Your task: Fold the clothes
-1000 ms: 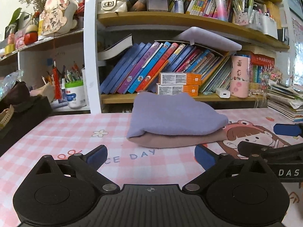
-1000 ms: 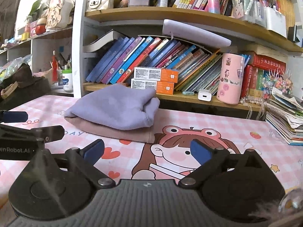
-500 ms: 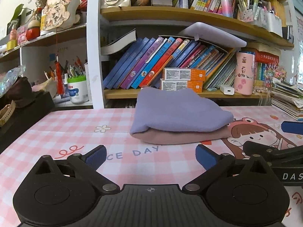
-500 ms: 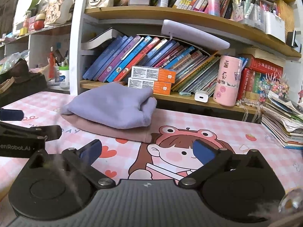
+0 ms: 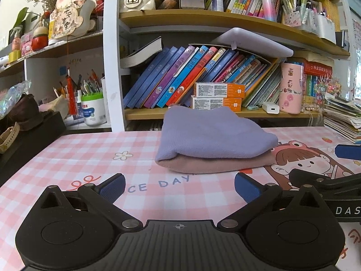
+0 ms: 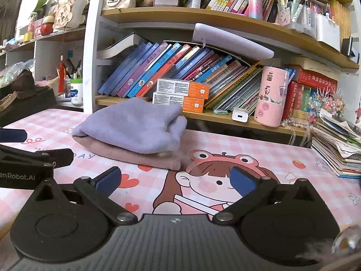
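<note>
Bookshelves (image 5: 203, 22) crowd the back edge of the pink checked surface (image 5: 90, 158). Pen cup (image 5: 92, 108) on the lower left shelf holds pencils and pens; white bins (image 6: 325, 28) on the top shelf hold markers. Folded lilac garment (image 5: 212, 135) lies on a folded mauve garment (image 5: 203, 166), mid-surface, near the shelf. Left gripper (image 5: 179, 184) and right gripper (image 6: 174, 180) both have fingers apart, empty, side by side, short of the stack. Bare surface lies between grippers and stack. Magazine pile (image 6: 338, 144) bounds the right edge.
</note>
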Demonstrator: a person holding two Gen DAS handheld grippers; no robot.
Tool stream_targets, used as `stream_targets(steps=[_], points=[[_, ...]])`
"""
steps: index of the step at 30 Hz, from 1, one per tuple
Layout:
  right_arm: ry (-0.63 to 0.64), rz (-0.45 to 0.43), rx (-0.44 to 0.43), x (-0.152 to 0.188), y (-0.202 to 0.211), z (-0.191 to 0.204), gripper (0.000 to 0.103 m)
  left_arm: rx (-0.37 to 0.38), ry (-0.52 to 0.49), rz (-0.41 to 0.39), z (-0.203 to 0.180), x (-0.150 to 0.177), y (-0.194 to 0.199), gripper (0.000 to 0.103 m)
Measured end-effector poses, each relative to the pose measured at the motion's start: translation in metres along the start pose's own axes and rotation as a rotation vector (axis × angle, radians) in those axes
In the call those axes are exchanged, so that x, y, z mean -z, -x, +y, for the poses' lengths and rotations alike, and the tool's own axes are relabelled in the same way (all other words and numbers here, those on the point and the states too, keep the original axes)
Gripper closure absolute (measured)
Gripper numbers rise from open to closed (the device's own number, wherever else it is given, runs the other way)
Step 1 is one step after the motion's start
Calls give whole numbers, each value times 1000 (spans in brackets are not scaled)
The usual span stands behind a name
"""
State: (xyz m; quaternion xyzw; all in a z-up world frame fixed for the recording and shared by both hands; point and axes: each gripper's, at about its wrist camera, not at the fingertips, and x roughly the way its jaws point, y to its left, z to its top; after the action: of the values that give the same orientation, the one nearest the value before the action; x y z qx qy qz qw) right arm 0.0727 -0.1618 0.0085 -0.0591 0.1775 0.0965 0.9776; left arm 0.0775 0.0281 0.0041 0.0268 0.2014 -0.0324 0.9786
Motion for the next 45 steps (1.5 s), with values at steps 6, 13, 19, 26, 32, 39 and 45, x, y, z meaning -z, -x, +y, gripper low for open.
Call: stream_targets(steps=[6, 13, 19, 26, 32, 39, 45], points=[[3, -2, 4, 0, 0, 0, 0, 2, 3, 1, 0, 0, 0, 0], [7, 3, 2, 0, -1, 1, 0, -1, 6, 3, 0, 0, 0, 0], [5, 5, 6, 0, -1, 1, 0, -4, 3, 2, 0, 0, 0, 0], [8, 10, 8, 0, -2, 1, 0, -3, 11, 6, 1, -1, 0, 0], [8, 14, 14, 0, -2, 2, 0, 2, 11, 10, 2, -1, -1, 0], [4, 17, 24, 1, -3, 1, 0, 17, 21, 20, 2, -1, -3, 0], [19, 20, 31, 0, -4, 3, 0, 7, 25, 41, 2, -2, -6, 0]])
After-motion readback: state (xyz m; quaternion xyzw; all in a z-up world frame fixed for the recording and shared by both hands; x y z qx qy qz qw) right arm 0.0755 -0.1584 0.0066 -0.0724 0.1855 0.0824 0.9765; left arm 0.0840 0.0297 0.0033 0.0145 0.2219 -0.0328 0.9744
